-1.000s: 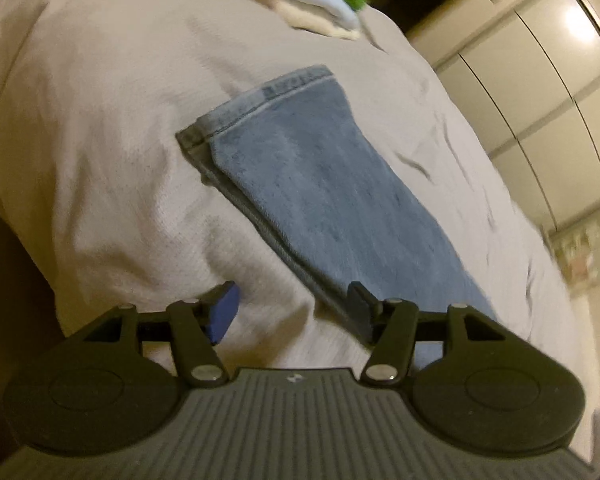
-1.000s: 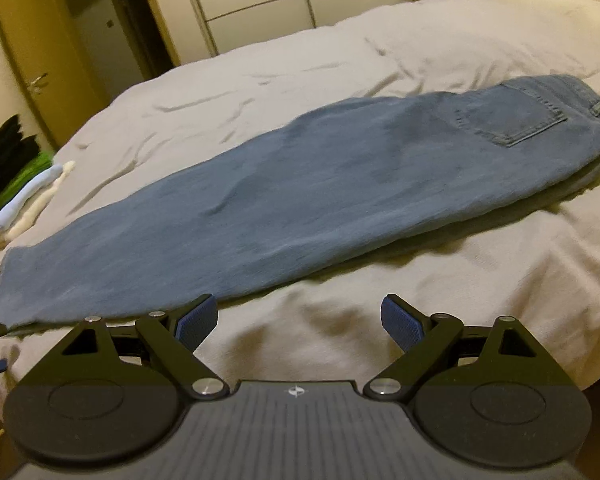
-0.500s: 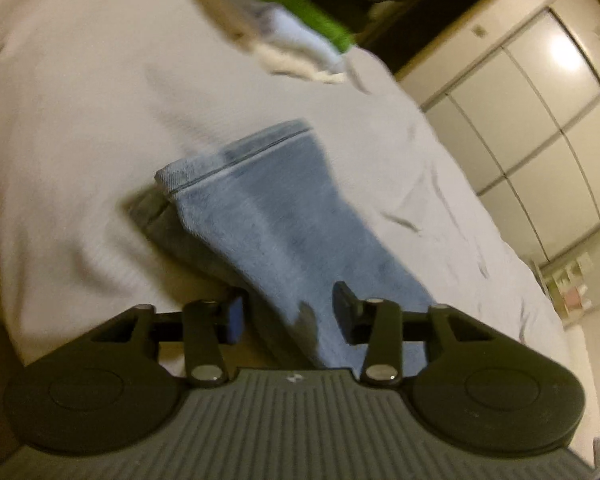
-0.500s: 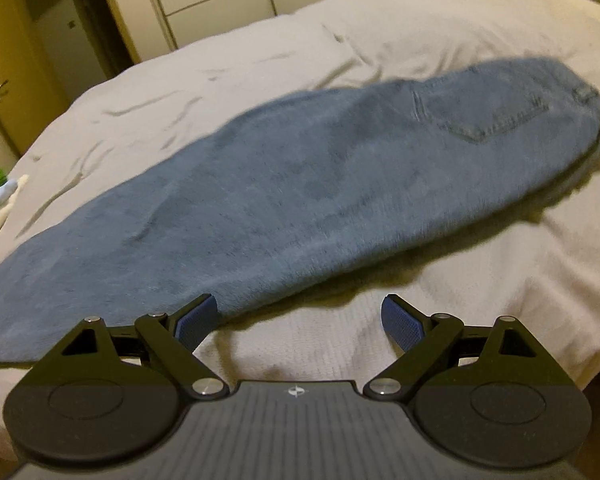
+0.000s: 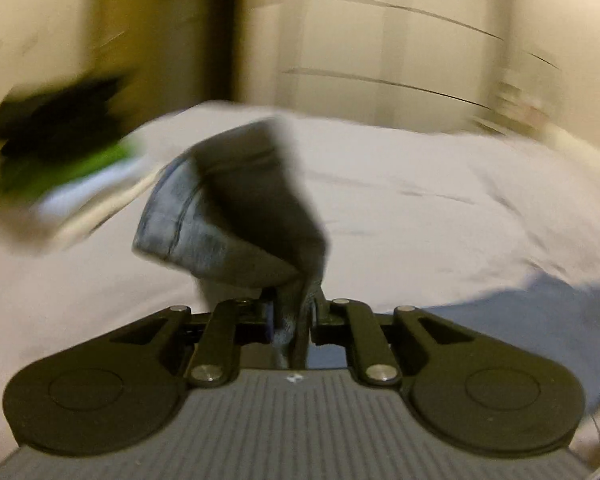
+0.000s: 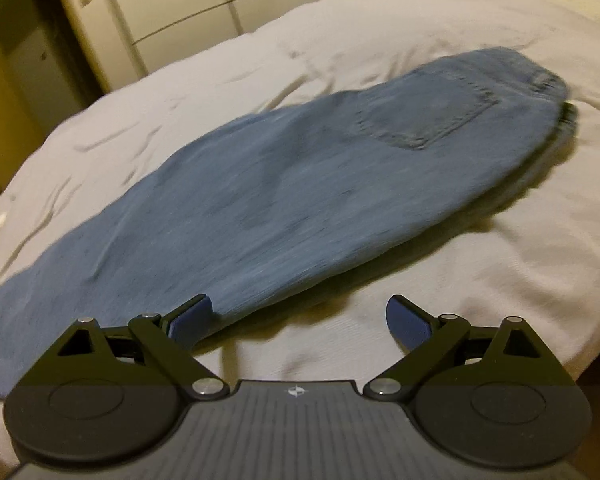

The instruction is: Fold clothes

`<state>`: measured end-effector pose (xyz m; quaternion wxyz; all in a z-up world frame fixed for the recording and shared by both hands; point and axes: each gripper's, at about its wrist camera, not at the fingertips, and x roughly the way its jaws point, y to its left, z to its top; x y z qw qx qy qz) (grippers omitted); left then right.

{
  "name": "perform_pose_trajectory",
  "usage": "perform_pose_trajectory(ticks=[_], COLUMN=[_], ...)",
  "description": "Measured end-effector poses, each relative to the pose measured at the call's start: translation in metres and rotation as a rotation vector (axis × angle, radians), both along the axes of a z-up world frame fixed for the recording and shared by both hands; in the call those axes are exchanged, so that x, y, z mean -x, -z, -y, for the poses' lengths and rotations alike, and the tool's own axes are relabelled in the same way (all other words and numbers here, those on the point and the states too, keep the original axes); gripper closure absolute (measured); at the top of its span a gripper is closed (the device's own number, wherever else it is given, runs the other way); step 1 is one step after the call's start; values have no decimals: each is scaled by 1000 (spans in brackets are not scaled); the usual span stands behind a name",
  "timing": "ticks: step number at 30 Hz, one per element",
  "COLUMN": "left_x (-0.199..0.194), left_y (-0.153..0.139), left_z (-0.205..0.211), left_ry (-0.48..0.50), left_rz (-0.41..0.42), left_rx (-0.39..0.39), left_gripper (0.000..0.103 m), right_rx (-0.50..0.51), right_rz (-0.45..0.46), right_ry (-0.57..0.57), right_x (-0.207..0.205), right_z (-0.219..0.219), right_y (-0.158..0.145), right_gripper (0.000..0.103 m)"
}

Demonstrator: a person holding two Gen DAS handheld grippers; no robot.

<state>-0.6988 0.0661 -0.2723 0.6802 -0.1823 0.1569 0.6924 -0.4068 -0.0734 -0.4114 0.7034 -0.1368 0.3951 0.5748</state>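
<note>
**A:** What is the left tool (image 5: 294,316) doing?

**B:** Its jaws are closing, and denim is already pinched between them. It is gripping the hem end of the jeans (image 5: 236,208), and that leg end is hanging up off the bed (image 5: 420,216), curling over in front of the camera with the stitched cuff showing on the left. The view there is blurring heavily.

**A:** And the right tool (image 6: 300,316)?

**B:** Its jaws are standing wide and opening further. Nothing is sitting between the blue pads; they are holding nothing. The left pad is lying just at the near edge of the jeans (image 6: 300,184), while the right pad is hanging over bare bedding.

**A:** Where are the jeans lying?

**B:** They are stretching diagonally across the cream bedcover (image 6: 480,272), folded lengthwise leg on leg. The waistband end with the back pocket (image 6: 424,116) is resting at the far right, and the legs are running down toward the lower left of the right wrist view.

**A:** Anything else showing?

**B:** A stack of folded clothes (image 5: 64,160), black, green and white, is sitting at the far left corner of the bed, smeared by motion. Pale wardrobe doors (image 6: 188,12) are standing behind the bed.
</note>
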Motion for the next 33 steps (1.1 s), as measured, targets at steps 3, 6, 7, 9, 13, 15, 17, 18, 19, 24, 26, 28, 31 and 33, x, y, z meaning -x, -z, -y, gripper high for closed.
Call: perform_pose_trajectory(ticks=[3, 6, 7, 9, 13, 15, 17, 18, 19, 24, 26, 28, 31, 33], left_x=[-73, -132, -141, -133, -98, -74, -56, -47, -41, -25, -20, -14, -12, -15], left_y=[16, 50, 58, 56, 44, 34, 28, 24, 21, 12, 18, 23, 35, 37], left_z=[-17, -31, -31, -23, -11, -8, -11, -12, -12, -18, -24, -31, -37, -38], left_ry=[239, 405, 433, 466, 475, 456, 431, 418, 406, 362, 352, 342, 333, 328], left_rz=[-8, -35, -43, -24, -2, 4, 28, 40, 48, 40, 46, 51, 64, 61], left_rx=[53, 209, 255, 271, 280, 277, 278, 278, 270, 237, 256, 275, 316, 319], left_gripper=[76, 73, 73, 68, 69, 74, 77, 77, 77, 76, 75, 75, 74, 73], right_rx=[-17, -24, -27, -56, -174, -222, -213, -198, -175, -74, -53, -43, -59, -62], right_rz=[-13, -26, -32, -58, -298, -475, -620, -676, -719, -822, -811, -799, -783, -759], right_ry=[44, 81, 91, 107, 67, 22, -39, -68, -91, -101, -97, -86, -98, -125], right_x=[-17, -30, -32, -37, -42, -40, -29, -20, -11, 20, 26, 30, 40, 46], right_z=[4, 9, 11, 17, 25, 21, 6, -4, -13, -53, -65, -77, -90, -97], right_y=[-3, -6, -7, -10, -11, -7, 2, 7, 12, 33, 35, 38, 40, 43], right_gripper=[7, 7, 7, 7, 14, 28, 36, 38, 38, 36, 36, 36, 47, 87])
